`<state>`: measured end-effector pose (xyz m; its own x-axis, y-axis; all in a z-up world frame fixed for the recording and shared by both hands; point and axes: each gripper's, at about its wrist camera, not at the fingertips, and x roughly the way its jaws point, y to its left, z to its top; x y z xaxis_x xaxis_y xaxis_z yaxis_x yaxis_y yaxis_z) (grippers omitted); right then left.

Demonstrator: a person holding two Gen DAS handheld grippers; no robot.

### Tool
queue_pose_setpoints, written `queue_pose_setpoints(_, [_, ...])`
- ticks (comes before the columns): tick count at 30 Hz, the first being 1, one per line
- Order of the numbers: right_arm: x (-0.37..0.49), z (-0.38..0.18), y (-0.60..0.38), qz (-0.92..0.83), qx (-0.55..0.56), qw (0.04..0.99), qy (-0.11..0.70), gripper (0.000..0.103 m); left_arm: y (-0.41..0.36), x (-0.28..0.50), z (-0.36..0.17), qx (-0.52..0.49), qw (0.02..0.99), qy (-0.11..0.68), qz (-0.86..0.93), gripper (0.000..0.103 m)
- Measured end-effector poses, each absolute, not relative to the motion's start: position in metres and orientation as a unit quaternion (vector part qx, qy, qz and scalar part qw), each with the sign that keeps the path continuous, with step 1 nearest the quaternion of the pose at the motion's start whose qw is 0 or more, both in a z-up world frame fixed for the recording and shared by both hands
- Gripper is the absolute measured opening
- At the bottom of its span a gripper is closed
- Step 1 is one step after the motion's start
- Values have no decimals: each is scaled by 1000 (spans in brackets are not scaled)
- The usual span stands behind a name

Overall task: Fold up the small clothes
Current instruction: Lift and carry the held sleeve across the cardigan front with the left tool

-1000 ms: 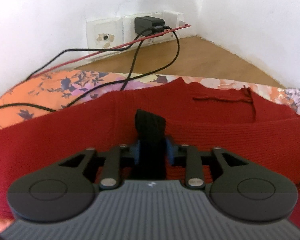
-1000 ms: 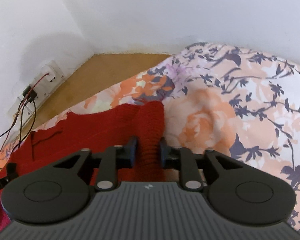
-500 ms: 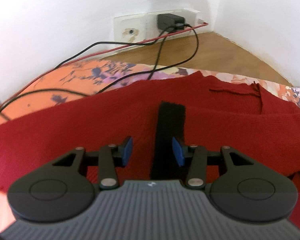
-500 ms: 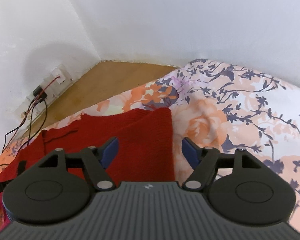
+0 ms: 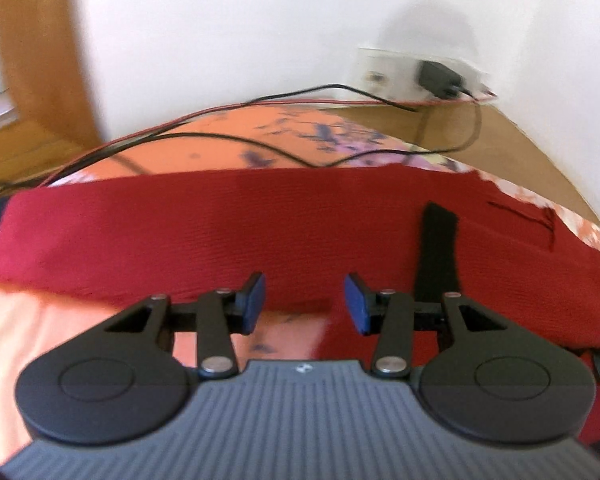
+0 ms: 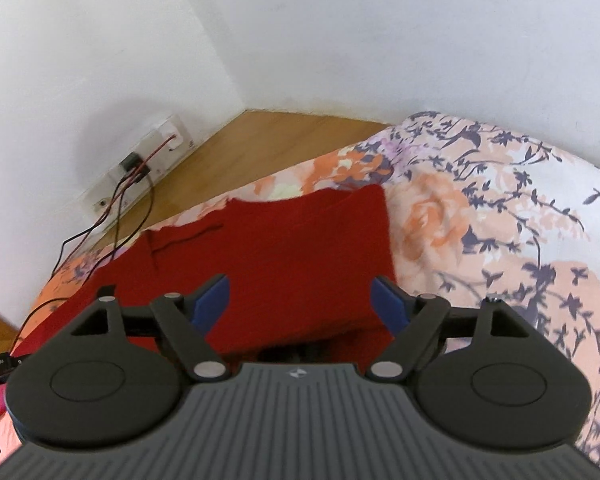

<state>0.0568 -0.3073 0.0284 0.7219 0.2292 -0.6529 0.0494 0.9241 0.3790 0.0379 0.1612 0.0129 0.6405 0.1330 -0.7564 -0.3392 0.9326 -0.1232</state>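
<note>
Left wrist view: the left gripper [image 5: 304, 304] has its jaws spread with nothing between them, and the red knit [image 5: 300, 224] lies as a wide band just beyond and partly under the blue pads [image 5: 254, 302], its long axis running crosswise to the jaws. Its near edge passes right at the fingertips, with the floral sheet [image 5: 60, 320] showing below and to the left. A black strap [image 5: 438, 256] lies on the knit to the right of the jaws, pointing away from them. Right wrist view: the right gripper [image 6: 300, 304] is spread wider, also empty, and the knit fills the gap between its pads and stretches away to the left; its straight right edge runs forward just inside the right pad. Judging by this, each gripper sits near one end of the knit, so the next fold probably calls for both.
</note>
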Motion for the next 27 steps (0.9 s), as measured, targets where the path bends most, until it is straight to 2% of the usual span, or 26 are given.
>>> queue_pose_setpoints(11, [25,29,-274,61,189,899,391,86,243,0,-1,-212,864,404,213,46])
queue_pose_setpoints(27, [16,-16,-218,32,182,877,443,86,307,-16,-29,-313,842,366,242,46])
